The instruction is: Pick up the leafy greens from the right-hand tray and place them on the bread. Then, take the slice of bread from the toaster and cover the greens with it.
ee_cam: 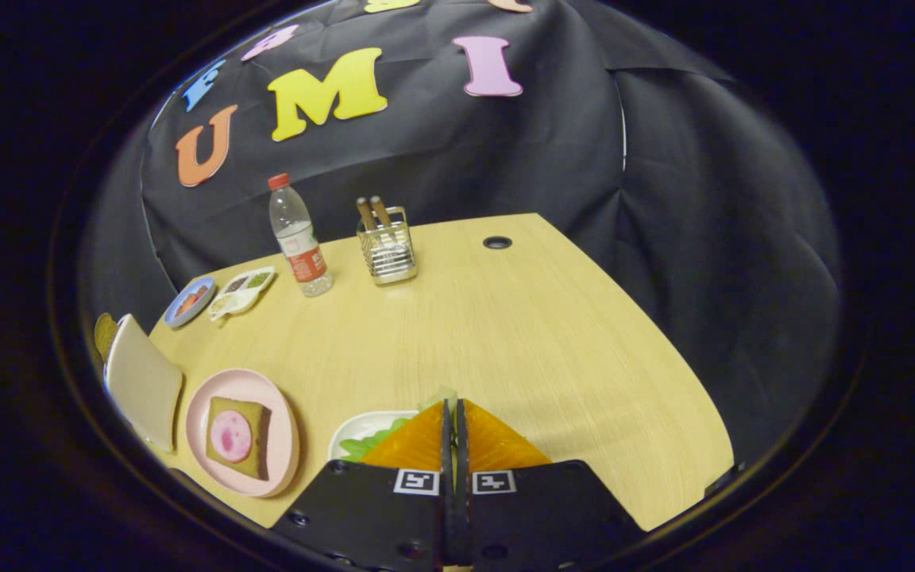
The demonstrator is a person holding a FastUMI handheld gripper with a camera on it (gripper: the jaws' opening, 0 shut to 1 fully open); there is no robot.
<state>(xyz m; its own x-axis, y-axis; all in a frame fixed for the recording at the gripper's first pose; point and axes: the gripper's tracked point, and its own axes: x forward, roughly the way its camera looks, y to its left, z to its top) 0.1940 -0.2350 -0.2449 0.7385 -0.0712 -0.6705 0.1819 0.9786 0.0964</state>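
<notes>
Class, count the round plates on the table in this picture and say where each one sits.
2. The pink plate holding bread lies left of the gripper, whose fingers are closed on leafy greens. The small blue plate lies farther back, beside the divided dish. Others may be hidden.

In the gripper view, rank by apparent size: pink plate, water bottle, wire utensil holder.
1. pink plate, though it is nearest the camera.
2-3. water bottle and wire utensil holder: too alike to rank.
The tongs are pressed together over the greens.

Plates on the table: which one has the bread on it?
The pink plate, left of the gripper, holds the bread with a pink slice on top. The white tray by the shut fingers holds leafy greens; the small blue plate sits farther back.
</notes>
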